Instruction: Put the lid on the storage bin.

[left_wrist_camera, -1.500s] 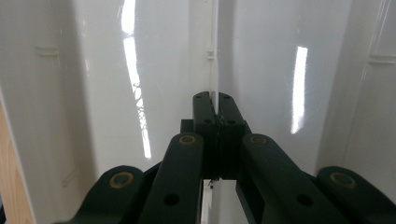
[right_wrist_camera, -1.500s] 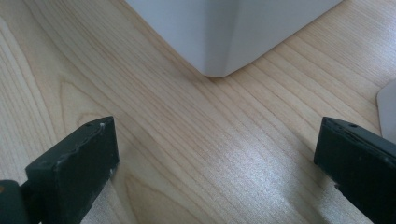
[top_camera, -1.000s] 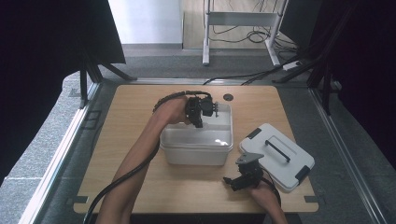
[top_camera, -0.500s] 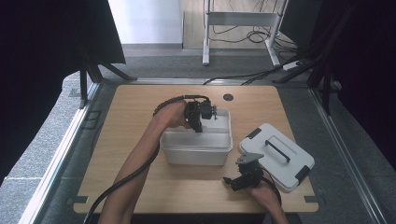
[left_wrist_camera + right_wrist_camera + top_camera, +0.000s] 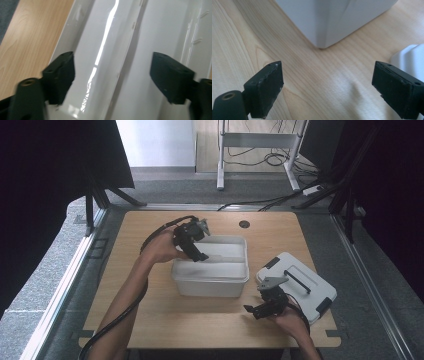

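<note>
Release step: left gripper (image 5: 194, 251) jaws have just been opening, wide apart over the white bin (image 5: 212, 281) rim, nothing clamped. Right gripper (image 5: 260, 306) jaws wide, empty above the bench (image 5: 150, 315); lid (image 5: 300, 285) just beside. Next move probably: fetch lid
</note>
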The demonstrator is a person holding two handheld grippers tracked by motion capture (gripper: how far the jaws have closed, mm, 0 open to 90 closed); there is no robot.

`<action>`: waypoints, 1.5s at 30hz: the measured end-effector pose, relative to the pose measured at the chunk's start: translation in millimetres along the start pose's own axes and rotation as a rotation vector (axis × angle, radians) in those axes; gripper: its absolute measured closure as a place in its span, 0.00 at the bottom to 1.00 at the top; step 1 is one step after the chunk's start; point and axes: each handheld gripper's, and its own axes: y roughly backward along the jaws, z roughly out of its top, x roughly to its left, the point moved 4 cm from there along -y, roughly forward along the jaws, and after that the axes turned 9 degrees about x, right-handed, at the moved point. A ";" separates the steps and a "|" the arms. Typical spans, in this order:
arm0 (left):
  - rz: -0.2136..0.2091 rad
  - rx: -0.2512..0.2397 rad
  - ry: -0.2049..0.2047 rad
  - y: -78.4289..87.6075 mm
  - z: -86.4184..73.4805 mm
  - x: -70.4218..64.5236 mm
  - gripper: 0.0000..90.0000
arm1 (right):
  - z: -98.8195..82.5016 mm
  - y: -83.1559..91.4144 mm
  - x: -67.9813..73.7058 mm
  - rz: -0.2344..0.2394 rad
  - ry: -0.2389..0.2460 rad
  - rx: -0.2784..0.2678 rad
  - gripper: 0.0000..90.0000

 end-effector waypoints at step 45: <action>0.050 -0.186 0.449 -95.6 -206.8 -105.4 0.00 | -5.7 45.5 -136.9 -0.207 -0.079 0.599 0.50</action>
